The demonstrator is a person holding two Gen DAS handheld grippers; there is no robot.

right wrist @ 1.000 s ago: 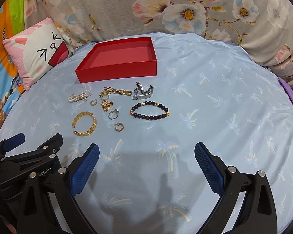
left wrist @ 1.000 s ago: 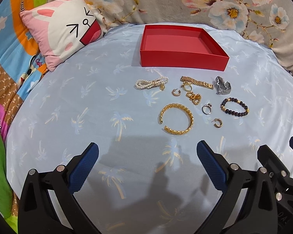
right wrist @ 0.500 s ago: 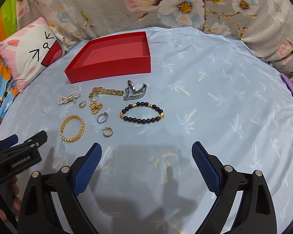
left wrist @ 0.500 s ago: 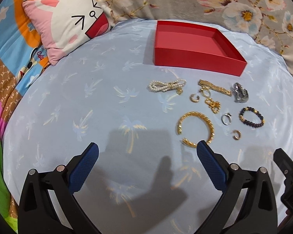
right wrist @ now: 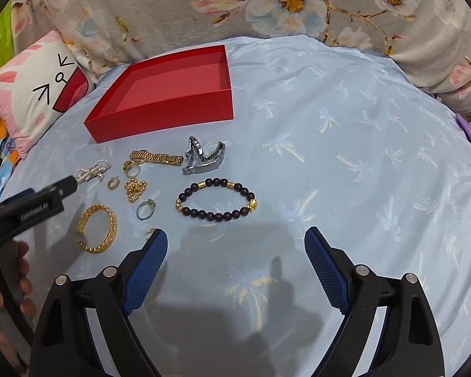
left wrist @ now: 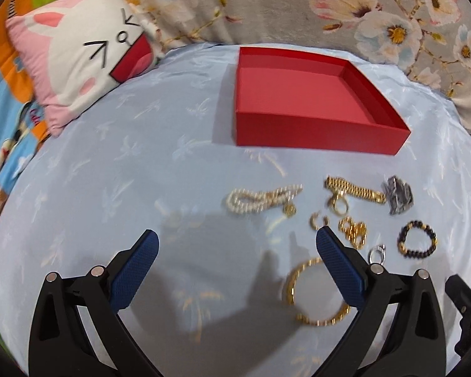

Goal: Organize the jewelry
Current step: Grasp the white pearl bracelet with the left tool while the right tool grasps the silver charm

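Left gripper and right gripper both hold fingers spread wide, gripping nothing; jewellery lies below the red box, mid-frame.

You worked over a pale blue sheet printed with palm trees. Along its far edge lay a grey floral blanket, and at its far left corner a pink-and-white cartoon pillow on a colourful quilt.
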